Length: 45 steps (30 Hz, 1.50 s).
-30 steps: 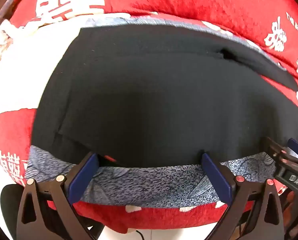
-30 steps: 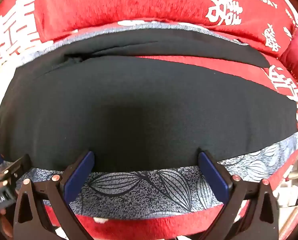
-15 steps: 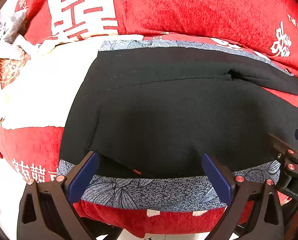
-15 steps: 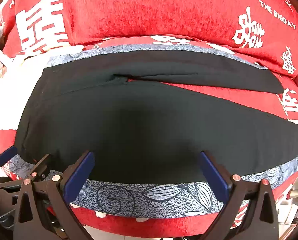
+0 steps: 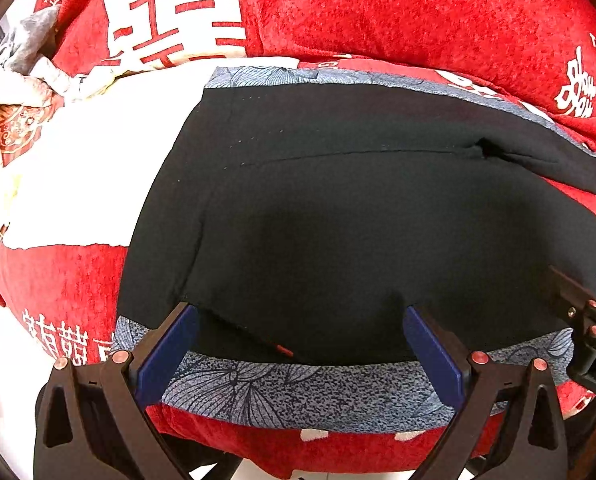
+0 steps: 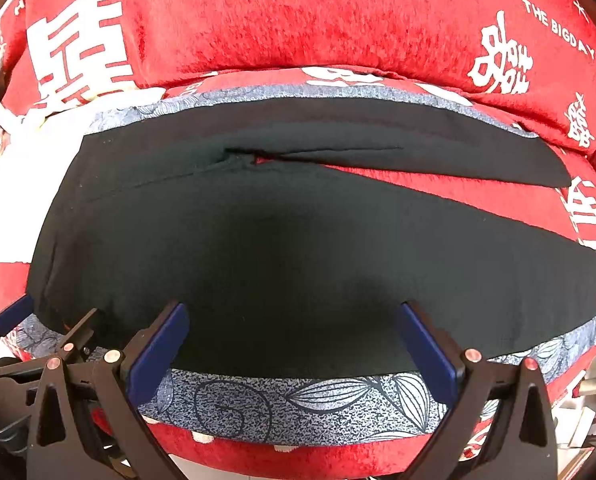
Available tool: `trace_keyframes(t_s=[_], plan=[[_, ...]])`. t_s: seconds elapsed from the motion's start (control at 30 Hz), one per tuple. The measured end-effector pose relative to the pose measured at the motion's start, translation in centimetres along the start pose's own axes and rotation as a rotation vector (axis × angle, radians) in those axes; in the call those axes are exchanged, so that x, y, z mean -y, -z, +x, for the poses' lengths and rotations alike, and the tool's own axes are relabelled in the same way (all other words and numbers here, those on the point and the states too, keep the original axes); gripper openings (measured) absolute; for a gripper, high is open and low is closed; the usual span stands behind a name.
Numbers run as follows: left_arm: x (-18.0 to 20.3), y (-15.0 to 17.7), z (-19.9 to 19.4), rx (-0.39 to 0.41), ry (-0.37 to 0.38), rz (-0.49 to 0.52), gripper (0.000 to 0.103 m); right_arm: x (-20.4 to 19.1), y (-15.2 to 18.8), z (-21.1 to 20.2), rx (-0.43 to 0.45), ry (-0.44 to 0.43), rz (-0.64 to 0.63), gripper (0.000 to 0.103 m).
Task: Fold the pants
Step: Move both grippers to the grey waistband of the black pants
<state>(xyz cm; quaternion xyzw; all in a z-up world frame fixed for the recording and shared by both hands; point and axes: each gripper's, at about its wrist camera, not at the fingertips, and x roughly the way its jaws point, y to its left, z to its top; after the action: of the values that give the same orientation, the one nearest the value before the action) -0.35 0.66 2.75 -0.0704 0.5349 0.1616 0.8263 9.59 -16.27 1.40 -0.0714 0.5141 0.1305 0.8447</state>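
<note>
Black pants [image 5: 357, 220] lie flat across a red sofa seat, waist at the left, the two legs splitting at the crotch and running right [image 6: 298, 240]. My left gripper [image 5: 298, 320] is open and empty at the pants' near edge by the waist end. My right gripper [image 6: 294, 316] is open and empty at the near edge of the front leg. The left gripper shows at the lower left of the right wrist view [image 6: 38, 340]; the right gripper shows at the right edge of the left wrist view [image 5: 589, 320].
A grey-blue leaf-print cloth [image 6: 298, 400] lies under the pants on the red cushion [image 6: 298, 20] with white characters. A white cloth [image 5: 78, 180] and crumpled fabric [image 5: 26, 72] lie left of the waist. The sofa's front edge drops off just below both grippers.
Both grippers have pulled back and up from the pants' near edge, so more of the sofa back and cloth shows. The left view has shifted left. The pants have not moved.
</note>
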Motion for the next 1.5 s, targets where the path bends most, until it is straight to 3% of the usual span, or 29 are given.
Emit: trace_keyframes(t_s=[0.47, 1.1, 1.5], plan=[[0.9, 0.2, 0.6, 0.007, -0.03, 0.033, 0.103, 0.4, 0.4, 1.5, -0.034, 0.009, 0.014, 0.103], [0.4, -0.1, 0.1, 0.005, -0.022, 0.03, 0.103, -0.7, -0.1, 0.2, -0.005, -0.006, -0.044, 0.103], [-1.5, -4.3, 0.9, -0.04, 0.016, -0.015, 0.103, -0.3, -3.4, 0.0, 0.029, -0.013, -0.109, 0.103]])
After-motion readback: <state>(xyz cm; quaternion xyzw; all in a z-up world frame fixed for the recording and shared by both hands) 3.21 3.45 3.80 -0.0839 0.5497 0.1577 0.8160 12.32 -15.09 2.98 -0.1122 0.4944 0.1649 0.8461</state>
